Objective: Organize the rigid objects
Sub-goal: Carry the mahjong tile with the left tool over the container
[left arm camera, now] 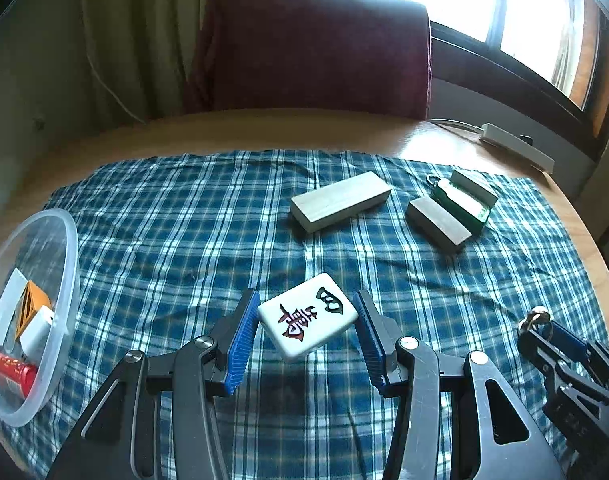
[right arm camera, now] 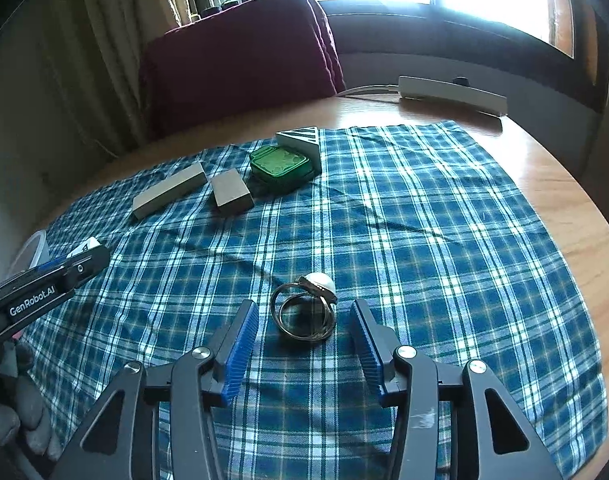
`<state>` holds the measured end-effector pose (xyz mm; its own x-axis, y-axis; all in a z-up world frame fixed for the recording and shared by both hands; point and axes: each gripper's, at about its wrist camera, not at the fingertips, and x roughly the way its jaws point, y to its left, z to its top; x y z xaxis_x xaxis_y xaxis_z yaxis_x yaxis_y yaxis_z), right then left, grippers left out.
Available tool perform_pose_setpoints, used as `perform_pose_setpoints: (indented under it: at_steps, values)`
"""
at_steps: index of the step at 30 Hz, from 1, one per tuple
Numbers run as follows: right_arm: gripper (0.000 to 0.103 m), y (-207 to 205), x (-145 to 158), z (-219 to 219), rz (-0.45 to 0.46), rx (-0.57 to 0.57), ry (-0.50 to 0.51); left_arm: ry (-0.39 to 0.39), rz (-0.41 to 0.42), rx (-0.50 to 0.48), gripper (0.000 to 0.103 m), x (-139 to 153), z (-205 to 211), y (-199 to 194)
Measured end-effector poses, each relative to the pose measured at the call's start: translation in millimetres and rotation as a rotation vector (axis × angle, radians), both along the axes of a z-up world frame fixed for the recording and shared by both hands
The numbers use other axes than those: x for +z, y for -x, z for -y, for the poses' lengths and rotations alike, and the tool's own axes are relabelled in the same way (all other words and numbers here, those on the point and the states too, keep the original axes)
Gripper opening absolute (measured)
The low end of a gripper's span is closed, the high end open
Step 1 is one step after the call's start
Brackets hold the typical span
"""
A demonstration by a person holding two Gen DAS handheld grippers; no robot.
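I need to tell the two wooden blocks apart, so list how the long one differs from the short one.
The long block is markedly longer and looks flatter than the short block. The long block lies alone on the plaid cloth; the short block sits close beside the green case. They point in different directions, angled to each other. Both are plain pale rectangular blocks lying flat, beyond both tools.

We take this for a home living room: a round wooden table point(right arm camera: 552, 184) under a blue plaid cloth point(right arm camera: 404, 208), with a maroon upholstered chair point(left arm camera: 316, 52) just behind the table, pale curtains point(left arm camera: 136, 36) left of the chair (daylight pours in), and a window point(left arm camera: 516, 12) to its right.
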<state>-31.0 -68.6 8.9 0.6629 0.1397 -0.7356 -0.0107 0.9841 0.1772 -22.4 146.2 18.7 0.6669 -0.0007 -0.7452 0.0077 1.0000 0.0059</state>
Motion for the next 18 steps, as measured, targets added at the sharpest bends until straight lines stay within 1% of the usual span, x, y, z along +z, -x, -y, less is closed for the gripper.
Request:
perform_pose_setpoints:
  at_steps: [1,2,4,6,7,9,14,18]
  values:
    - [0.040,0.4,0.9,1.4,0.000,-0.004,0.004,0.001,0.000,0.000,0.049,-0.3,1.4,0.7]
    - [0.037,0.8,1.9,2.8,0.000,-0.007,0.005,0.003,0.001,0.000,0.049,0.0,-1.8,3.9]
    - [0.036,-0.8,2.4,8.0,0.002,-0.013,0.007,0.004,0.004,0.002,0.049,2.0,2.3,3.7]
    - [0.035,1.6,2.1,1.7,0.009,-0.014,0.010,0.006,0.006,0.002,0.049,4.8,-1.9,3.8]
    - [0.032,0.6,1.4,-1.6,0.014,-0.014,0.011,0.007,0.009,0.006,0.049,4.7,-0.1,7.9]
    - [0.032,2.9,4.0,-4.7,0.028,-0.011,0.006,0.008,0.013,0.015,0.049,7.1,-1.8,7.7]
    - [0.032,9.9,11.1,-3.0,0.059,-0.005,-0.015,0.009,0.023,0.036,0.049,13.1,-21.2,7.1]
    - [0.032,11.8,13.8,-4.3,0.077,0.000,-0.029,0.005,0.047,0.051,0.049,21.9,-34.6,12.5]
